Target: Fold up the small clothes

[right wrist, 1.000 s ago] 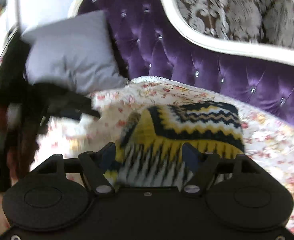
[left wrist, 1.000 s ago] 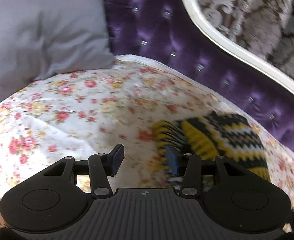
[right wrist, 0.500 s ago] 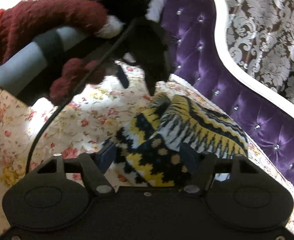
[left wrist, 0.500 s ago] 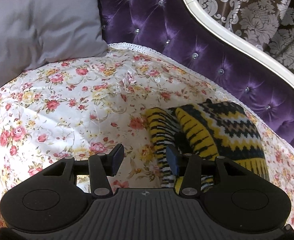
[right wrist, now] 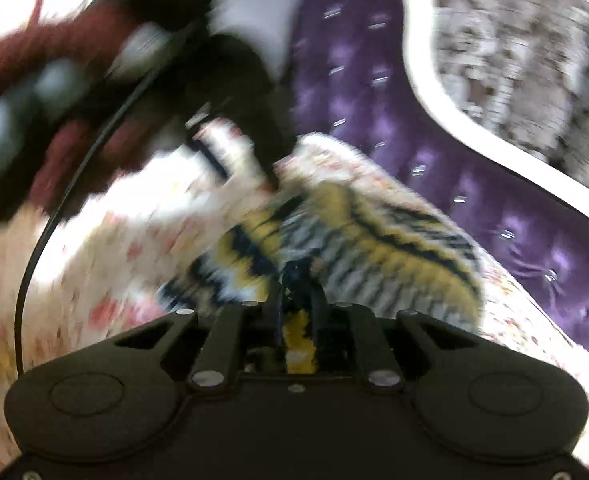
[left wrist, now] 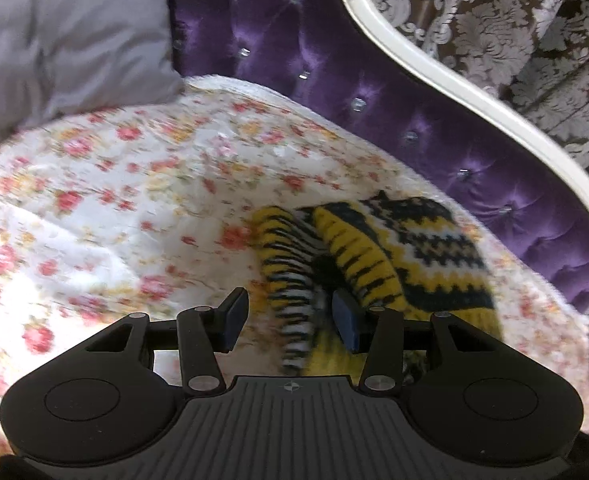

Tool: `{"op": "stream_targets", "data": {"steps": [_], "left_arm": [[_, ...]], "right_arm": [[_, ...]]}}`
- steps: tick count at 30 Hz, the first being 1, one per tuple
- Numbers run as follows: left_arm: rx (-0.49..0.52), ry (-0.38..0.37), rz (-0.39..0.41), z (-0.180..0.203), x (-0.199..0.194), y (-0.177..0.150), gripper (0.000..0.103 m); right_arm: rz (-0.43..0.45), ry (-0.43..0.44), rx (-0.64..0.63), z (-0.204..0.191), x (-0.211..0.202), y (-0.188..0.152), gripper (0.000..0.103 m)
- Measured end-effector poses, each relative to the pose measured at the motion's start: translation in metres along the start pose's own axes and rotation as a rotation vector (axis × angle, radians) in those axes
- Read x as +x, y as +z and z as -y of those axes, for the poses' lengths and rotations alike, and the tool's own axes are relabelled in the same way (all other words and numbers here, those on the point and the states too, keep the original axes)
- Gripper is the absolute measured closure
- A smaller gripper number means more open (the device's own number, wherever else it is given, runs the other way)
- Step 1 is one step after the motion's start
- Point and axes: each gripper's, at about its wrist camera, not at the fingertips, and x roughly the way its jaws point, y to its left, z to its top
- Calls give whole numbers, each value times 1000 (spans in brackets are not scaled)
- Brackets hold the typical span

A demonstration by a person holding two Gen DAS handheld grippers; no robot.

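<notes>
Pinching the near edge of the yellow-and-black knitted garment, the right gripper has just been closing on it; next, likely a fold. The left gripper hangs half-spread, empty.

Both wrist views look steeply down, close over the knitted garment on the bed: the left from its striped end, the right, blurred, from its near edge.
</notes>
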Motion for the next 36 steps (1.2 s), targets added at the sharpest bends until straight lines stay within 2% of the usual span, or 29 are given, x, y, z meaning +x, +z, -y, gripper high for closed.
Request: {"op": "stream_targets", "data": {"steps": [6, 9, 14, 18, 19, 21, 22, 23, 26, 30, 32, 36], "left_arm": [[-93, -166, -94, 1, 18, -1, 58], [-141, -197, -78, 2, 22, 0, 57], [-203, -205, -68, -1, 29, 1, 57], [-245, -268, 45, -13, 20, 2, 57], [-234, -281, 68, -14, 16, 3, 56], [-215, -276, 105, -13, 9, 5, 41], [-198, -272, 123, -11, 6, 5, 29], [-180, -276, 133, -9, 4, 4, 21], [-157, -313, 73, -3, 7, 0, 15], [-156, -389, -55, 2, 17, -15, 13], [-168, -424, -108, 4, 25, -21, 5], [-190, -432, -150, 13, 39, -23, 5]], "right_arm": [[18, 33, 150, 32, -8, 2, 83], [13, 42, 170, 35, -7, 0, 83], [7, 60, 198, 38, -6, -5, 83], [2, 72, 211, 41, -4, -7, 83], [0, 75, 214, 41, -3, -7, 83], [-1, 82, 220, 42, -3, -8, 83], [-1, 84, 222, 41, -3, -9, 83], [-1, 85, 223, 42, -3, -9, 83], [2, 88, 226, 43, -2, -9, 83], [11, 90, 229, 45, -3, -7, 83], [13, 91, 232, 46, -4, -7, 83], [11, 96, 233, 46, -4, -7, 83]]}}
